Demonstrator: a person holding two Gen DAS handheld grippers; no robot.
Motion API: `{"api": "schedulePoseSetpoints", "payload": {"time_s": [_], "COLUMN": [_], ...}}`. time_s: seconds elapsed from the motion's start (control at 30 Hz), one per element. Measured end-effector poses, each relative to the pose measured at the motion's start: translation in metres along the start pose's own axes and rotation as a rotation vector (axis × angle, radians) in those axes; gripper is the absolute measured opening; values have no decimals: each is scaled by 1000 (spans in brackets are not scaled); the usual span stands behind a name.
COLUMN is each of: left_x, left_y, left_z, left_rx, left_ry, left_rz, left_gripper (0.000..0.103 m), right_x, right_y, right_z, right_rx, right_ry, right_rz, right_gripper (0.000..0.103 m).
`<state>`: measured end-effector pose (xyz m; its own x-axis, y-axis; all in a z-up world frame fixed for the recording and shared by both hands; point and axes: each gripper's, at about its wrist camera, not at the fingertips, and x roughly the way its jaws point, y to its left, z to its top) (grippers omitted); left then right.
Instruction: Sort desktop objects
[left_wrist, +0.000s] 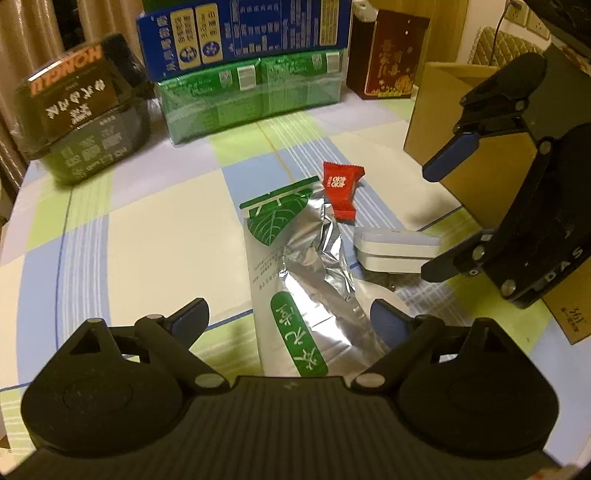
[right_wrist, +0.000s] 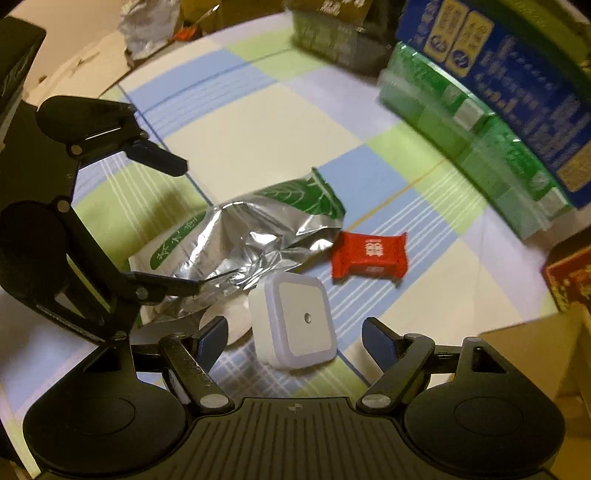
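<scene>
a crumpled silver foil pouch (left_wrist: 299, 266) with green leaf print lies flat between the left gripper's (left_wrist: 290, 319) wide-apart fingers, untouched. just beyond its far end lies a small red candy wrapper (left_wrist: 341, 192). a white square night light (right_wrist: 295, 317) rests tilted against the pouch, between the right gripper's (right_wrist: 293, 341) parted fingers, which are clear of it.

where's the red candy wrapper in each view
Left wrist view: red candy wrapper sits just above centre, at the top right end of the silver foil bag.
Right wrist view: red candy wrapper lies right of centre, right of that bag.
Shared landmark: the white square night light.
</scene>
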<state>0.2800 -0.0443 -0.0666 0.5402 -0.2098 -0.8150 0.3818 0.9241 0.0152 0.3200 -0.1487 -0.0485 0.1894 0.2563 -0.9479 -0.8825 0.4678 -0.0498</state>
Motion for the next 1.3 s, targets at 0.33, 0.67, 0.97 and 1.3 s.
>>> {"api": "schedulePoseSetpoints", "payload": {"time_s": [0.33,0.67,0.97,1.3], "left_x": [31,42,11,-51], "left_y": [7,21,21,-38], "left_z": [6,4,-25,-102], "left_rx": [17,-31,-112,-189], "left_ry": [66,120,129,129], "left_rz": [-48,-123,-39,4], "left_gripper": [89,62,51,51], "right_x": [30,31,6,-30], "right_y": [-7,-7,17,98], "right_z": [12,6,-22,-96], "right_rx": [-22,27,175,299], "right_ry": [90,96,88,8], "right_rz": [51,32,-9,30], "right_gripper": [64,45,34,32]}}
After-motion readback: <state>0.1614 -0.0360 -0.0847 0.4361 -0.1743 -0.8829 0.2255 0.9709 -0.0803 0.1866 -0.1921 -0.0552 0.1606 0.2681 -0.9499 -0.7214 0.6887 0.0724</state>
